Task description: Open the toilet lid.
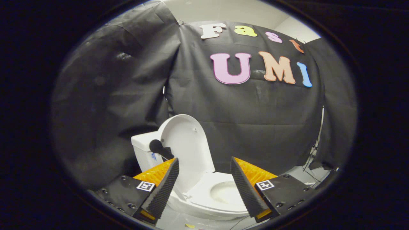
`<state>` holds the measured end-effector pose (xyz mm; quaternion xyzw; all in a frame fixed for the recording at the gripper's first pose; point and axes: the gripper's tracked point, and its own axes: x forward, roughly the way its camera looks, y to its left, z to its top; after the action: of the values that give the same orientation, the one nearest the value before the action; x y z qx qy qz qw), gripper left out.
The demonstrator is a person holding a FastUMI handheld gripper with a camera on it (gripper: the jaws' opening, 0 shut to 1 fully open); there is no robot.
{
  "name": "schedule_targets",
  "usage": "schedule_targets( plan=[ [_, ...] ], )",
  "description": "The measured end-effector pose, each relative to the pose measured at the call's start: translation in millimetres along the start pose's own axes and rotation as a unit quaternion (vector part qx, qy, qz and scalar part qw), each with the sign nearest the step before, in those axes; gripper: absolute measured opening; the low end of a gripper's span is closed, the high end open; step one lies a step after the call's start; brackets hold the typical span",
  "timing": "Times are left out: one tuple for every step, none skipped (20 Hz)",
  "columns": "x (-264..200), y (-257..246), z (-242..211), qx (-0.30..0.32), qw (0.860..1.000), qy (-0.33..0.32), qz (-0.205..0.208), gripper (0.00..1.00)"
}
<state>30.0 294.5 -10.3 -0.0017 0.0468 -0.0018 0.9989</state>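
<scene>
A white toilet stands ahead of me and below. Its lid (185, 140) stands upright, leaning back against the white tank (143, 150). The seat (207, 195) lies flat around the open bowl (227, 191). A black handle (159, 148) juts from the side of the tank, just beyond my left finger. My gripper (204, 166) is open, its fingers wide apart with nothing between them. The lid's lower part and the seat show through the gap between the fingers, well beyond the tips.
Black cloth walls close in behind the toilet and on both sides. Dark cables (311, 156) hang at the right wall near the pale floor (300, 174). Open space lies between my fingers and the toilet.
</scene>
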Motion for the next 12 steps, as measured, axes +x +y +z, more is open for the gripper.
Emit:
schedule_targets(
  plan=[
    [-1,-11,1,0.007,1.000,0.003,-0.007,0.99],
    [-4,-15,6,0.002,1.000,0.000,-0.004,0.99],
    [-8,-23,10,-0.009,1.000,-0.006,-0.008,0.99],
    [-13,-33,11,-0.017,1.000,-0.011,-0.018,0.99],
    [-14,-44,11,-0.017,1.000,-0.012,-0.024,0.99],
    [-15,-55,11,-0.009,0.999,-0.011,-0.031,0.99],
    [-15,-67,14,0.001,0.999,-0.013,-0.038,0.99],
    [-17,-74,15,0.005,0.999,-0.014,-0.045,0.99],
    [-18,-84,21,0.004,0.999,-0.016,-0.052,0.99],
    [-20,-93,27,-0.001,0.998,-0.020,-0.054,0.99],
    [-23,-102,33,-0.007,0.998,-0.022,-0.057,0.99],
    [-27,-115,36,-0.011,0.998,-0.022,-0.059,0.99]
  ],
)
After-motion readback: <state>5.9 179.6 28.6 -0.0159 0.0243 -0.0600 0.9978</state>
